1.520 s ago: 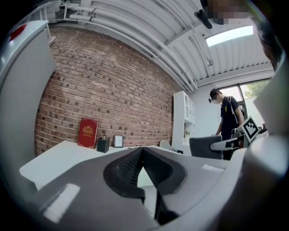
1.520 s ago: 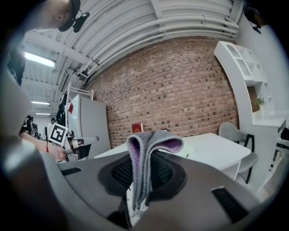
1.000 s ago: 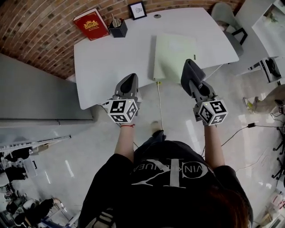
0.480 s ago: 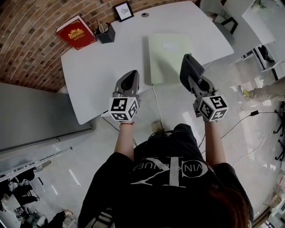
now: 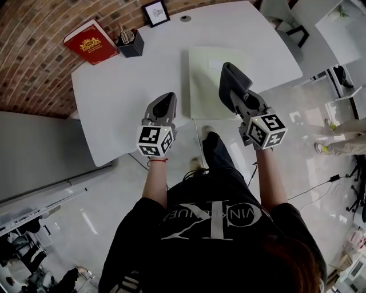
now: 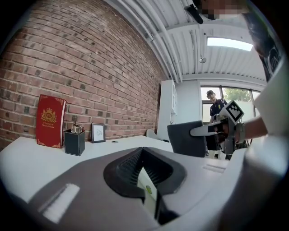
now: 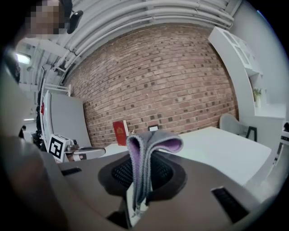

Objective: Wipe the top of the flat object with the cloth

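Observation:
A pale green flat object [image 5: 207,80] lies on the white table [image 5: 126,86], near its front edge. My right gripper [image 5: 239,96] is shut on a folded grey cloth [image 5: 231,79] with a purple inner side [image 7: 145,149]. The cloth hangs over the flat object's right part; whether it touches is unclear. My left gripper [image 5: 163,103] hovers over the table's front edge, left of the flat object, jaws shut with nothing held. The left gripper view shows the cloth [image 6: 186,139] to the right, above the table.
A red book [image 5: 88,41], a black pen holder [image 5: 130,43] and a small picture frame [image 5: 155,12] stand along the brick wall at the table's back. A grey cabinet [image 5: 34,154] is at left, a chair [image 5: 286,11] and white furniture at right.
The person has stepped closer to the table. Both grippers have moved forward: the right one with the cloth is now over the flat object, the left one over the table's edge.

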### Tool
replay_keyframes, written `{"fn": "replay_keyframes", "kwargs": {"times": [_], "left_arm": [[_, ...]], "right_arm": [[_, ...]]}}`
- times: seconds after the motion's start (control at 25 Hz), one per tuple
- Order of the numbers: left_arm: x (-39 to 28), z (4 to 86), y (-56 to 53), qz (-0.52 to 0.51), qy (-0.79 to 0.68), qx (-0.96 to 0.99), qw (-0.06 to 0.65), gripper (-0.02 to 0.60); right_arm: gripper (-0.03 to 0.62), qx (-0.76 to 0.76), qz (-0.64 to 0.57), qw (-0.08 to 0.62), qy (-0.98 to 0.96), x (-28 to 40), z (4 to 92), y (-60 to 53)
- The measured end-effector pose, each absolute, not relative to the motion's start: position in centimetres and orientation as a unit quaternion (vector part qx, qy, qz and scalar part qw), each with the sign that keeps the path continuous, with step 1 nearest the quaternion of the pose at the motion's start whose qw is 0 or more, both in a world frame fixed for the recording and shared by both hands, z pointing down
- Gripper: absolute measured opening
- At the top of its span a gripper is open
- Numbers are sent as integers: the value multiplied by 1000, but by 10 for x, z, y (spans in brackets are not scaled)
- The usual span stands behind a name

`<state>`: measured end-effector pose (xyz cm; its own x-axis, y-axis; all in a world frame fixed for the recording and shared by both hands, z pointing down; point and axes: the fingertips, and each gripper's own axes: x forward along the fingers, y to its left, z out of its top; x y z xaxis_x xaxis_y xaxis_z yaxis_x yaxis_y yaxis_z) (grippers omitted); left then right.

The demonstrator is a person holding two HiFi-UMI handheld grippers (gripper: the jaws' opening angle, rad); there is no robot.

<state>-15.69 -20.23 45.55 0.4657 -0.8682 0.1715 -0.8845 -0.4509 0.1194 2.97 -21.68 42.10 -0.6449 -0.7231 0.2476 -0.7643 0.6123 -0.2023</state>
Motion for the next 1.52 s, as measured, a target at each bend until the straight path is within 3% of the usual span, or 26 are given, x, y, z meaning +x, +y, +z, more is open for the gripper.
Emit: {"fn": "replay_keyframes", "kwargs": {"times": [0.84,1.2,1.52], "left_arm": [[-119,519,-287,120,-451,872,152,12],[-102,547,-290,189,-401,885,140,11],[-93,562,-287,220,-379,888,138,11]], "right_arm": [[57,297,262,152,-906,-71,467,-361],[57,280,304,214,-885,-109,506,-393],[57,262,259,297,-881,-110,536,-400]]}}
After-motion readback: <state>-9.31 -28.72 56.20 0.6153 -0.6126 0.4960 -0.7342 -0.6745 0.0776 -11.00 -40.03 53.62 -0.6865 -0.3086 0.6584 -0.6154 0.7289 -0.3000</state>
